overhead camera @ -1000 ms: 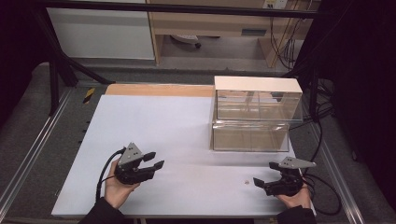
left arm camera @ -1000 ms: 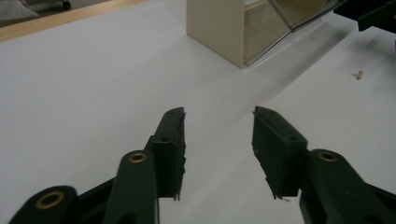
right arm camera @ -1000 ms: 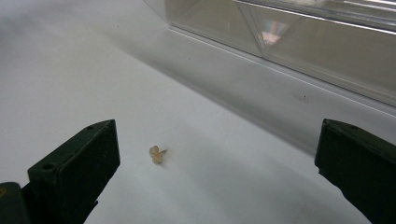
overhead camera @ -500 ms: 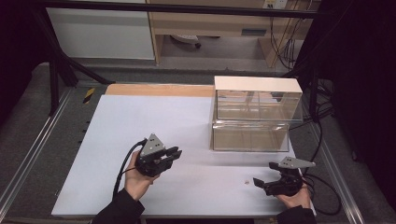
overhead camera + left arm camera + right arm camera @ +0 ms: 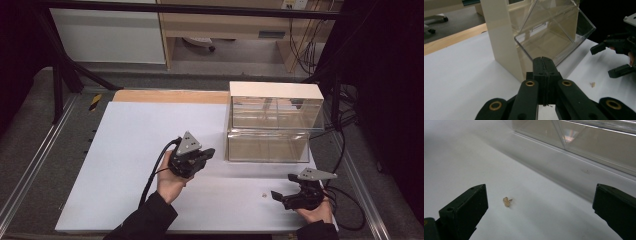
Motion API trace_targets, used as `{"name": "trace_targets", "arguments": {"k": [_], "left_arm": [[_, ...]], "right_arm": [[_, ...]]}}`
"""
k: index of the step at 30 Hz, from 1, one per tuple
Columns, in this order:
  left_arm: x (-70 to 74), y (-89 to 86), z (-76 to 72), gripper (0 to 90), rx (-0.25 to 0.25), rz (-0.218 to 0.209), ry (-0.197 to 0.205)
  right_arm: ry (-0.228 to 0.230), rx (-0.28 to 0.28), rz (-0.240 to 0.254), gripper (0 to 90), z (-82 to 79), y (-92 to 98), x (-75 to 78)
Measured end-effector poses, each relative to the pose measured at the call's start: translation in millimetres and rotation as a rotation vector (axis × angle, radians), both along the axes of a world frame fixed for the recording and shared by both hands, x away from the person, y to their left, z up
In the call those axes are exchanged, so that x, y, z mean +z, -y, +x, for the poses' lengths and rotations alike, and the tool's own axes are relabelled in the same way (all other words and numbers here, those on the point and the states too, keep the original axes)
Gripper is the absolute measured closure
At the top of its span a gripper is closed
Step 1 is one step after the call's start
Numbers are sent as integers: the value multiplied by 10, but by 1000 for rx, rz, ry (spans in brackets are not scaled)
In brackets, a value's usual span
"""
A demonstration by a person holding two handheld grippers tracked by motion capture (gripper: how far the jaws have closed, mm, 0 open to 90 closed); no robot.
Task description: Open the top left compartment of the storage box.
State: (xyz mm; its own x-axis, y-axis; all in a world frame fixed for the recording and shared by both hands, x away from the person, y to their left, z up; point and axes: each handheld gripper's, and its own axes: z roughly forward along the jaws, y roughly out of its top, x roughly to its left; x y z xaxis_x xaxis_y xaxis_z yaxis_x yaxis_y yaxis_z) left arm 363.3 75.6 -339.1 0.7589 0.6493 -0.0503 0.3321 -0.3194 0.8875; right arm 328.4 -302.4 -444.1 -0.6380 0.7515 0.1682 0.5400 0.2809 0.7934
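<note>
A: So the thing being worked on looks like that tiny pale-tan peg, a little lobed head with a short stem (image 5: 507,201). It's lying on its side on the white tabletop (image 5: 130,150), lower right of the high view, just in front of the clear plastic two-tier box with the cream side panel (image 5: 272,125).

B: Yep, and the right gripper (image 5: 281,196) sits at the bottom right with its fingers spread wide, the peg on the bare surface between and a bit ahead of them, nearer the left finger in the right gripper view. Not touching it.

A: What about the left gripper (image 5: 543,65)?

B: Fingers have just been closing and now they're pressed flat together with nothing in between. It's mid-frame in the high view, pointed at the box's near left corner.

A: How's that peg going to handle?

B: My guess: nearly weightless, hard, and smooth enough to skid or flick away if one finger nudges it first. I'd come straight down over it and pinch across the lobed head, since the stem looks too thin to catch. Close slowly, because it could easily pop out.
</note>
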Motion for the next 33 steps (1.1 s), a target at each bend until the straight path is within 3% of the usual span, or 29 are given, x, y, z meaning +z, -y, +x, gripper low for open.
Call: {"name": "trace_targets", "arguments": {"k": [20,24,33], "left_arm": [[187,537,241,899,-12,-22,52],[185,605,286,900,-7,-34,43],[156,658,322,900,11,-60,66]], "right_arm": [[2,1,1,8,0,0,0],[4,0,7,8,-4,5,5],[1,3,5,8,-4,1,3]]}}
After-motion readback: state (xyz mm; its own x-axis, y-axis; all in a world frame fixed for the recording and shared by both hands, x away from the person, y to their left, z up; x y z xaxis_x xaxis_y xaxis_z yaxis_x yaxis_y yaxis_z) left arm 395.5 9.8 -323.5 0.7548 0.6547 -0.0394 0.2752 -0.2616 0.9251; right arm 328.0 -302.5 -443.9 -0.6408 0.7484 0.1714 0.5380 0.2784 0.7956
